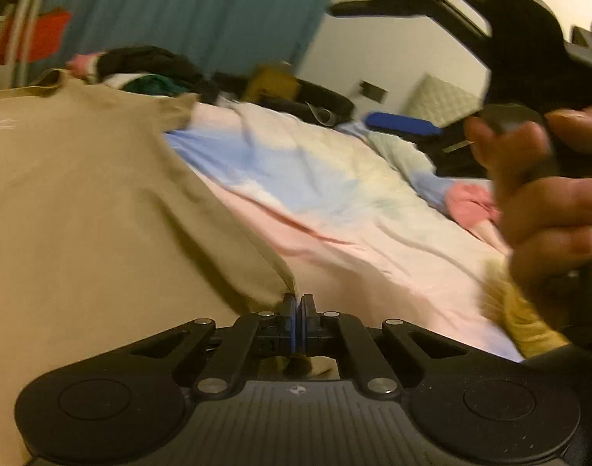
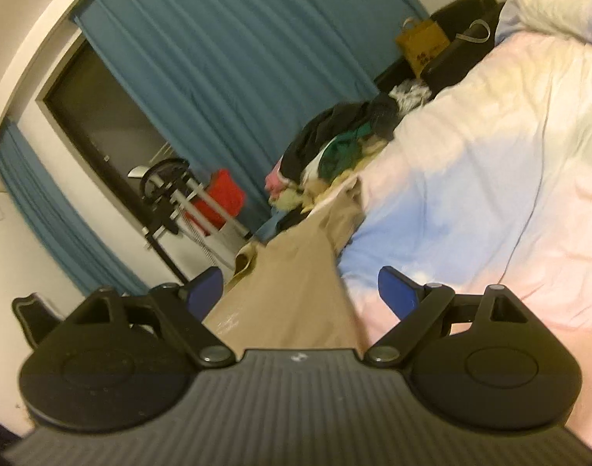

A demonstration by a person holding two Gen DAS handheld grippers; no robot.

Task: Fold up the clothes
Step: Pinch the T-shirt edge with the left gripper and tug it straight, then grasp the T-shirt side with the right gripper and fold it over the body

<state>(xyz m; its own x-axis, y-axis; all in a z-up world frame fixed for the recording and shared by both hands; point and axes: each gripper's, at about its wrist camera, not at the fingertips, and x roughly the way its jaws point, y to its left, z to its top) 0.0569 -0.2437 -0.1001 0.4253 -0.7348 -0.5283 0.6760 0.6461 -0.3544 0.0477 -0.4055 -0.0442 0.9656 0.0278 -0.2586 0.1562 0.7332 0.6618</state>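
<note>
Tan shirt beside clothes pile on pastel duvet.

Home bedroom: bed with pastel duvet, clothes pile at its edge, teal curtains over window, paper bag by wall.

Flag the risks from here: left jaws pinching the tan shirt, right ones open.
1. The left gripper pinches only a thin corner of the tan shirt; a pull could slip it free.
2. The right gripper is open above the shirt, so one side has no hold and the fold may skew.
3. The shirt lies on a wrinkled pastel duvet; a low grab could catch the bedding too. The unfolded clothes pile sits close to the shirt's far end.
</note>
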